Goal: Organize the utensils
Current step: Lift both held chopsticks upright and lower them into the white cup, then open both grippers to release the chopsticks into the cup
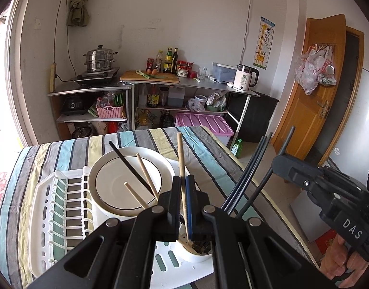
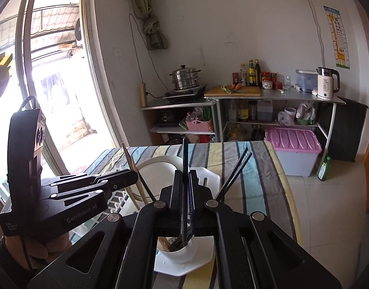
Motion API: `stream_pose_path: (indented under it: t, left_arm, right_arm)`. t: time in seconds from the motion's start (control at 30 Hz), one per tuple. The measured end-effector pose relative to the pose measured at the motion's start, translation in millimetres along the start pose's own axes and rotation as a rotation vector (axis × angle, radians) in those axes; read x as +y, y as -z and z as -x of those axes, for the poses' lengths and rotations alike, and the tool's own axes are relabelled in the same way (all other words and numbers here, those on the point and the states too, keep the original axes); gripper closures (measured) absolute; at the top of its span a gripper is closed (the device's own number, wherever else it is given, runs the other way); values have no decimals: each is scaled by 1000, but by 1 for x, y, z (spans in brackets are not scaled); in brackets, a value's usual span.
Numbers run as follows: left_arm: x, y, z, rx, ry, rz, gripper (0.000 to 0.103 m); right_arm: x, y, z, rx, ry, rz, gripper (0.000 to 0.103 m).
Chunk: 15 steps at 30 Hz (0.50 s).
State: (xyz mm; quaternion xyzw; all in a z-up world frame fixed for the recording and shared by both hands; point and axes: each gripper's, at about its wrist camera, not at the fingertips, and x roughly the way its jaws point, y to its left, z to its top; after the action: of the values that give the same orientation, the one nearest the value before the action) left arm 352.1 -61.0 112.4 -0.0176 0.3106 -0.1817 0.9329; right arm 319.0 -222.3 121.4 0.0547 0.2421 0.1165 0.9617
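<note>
Striped desk (image 1: 208, 159) carries white drying rack (image 1: 47, 207); bowls (image 1: 126, 180) lean in it, white cup (image 2: 182, 252) at its corner already holding several chopsticks. Left gripper (image 1: 183, 207) clamps wooden chopstick (image 1: 180, 154), right gripper (image 2: 185, 200) clamps dark chopstick (image 2: 185, 154), both over cup, unreleased.

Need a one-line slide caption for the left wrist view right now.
Left gripper clamps a wooden chopstick over the white utensil cup, beside stacked plates in the drying rack.
</note>
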Motion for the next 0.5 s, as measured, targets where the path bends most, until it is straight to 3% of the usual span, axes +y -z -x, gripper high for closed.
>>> stream_pose_path:
  t: [0.33,0.43,0.5]
  left_arm:
    - [12,0,-3,9,-54,23,98]
    - [10,1,0,7,-58,14,97]
    - [10,2,2,6,-64,7,97]
  right_arm:
    - [-10,-1,2,25,0,-12,98]
    - [-11,1,5,23,7,-4,88]
    - [-12,2,8,19,4,-5,87]
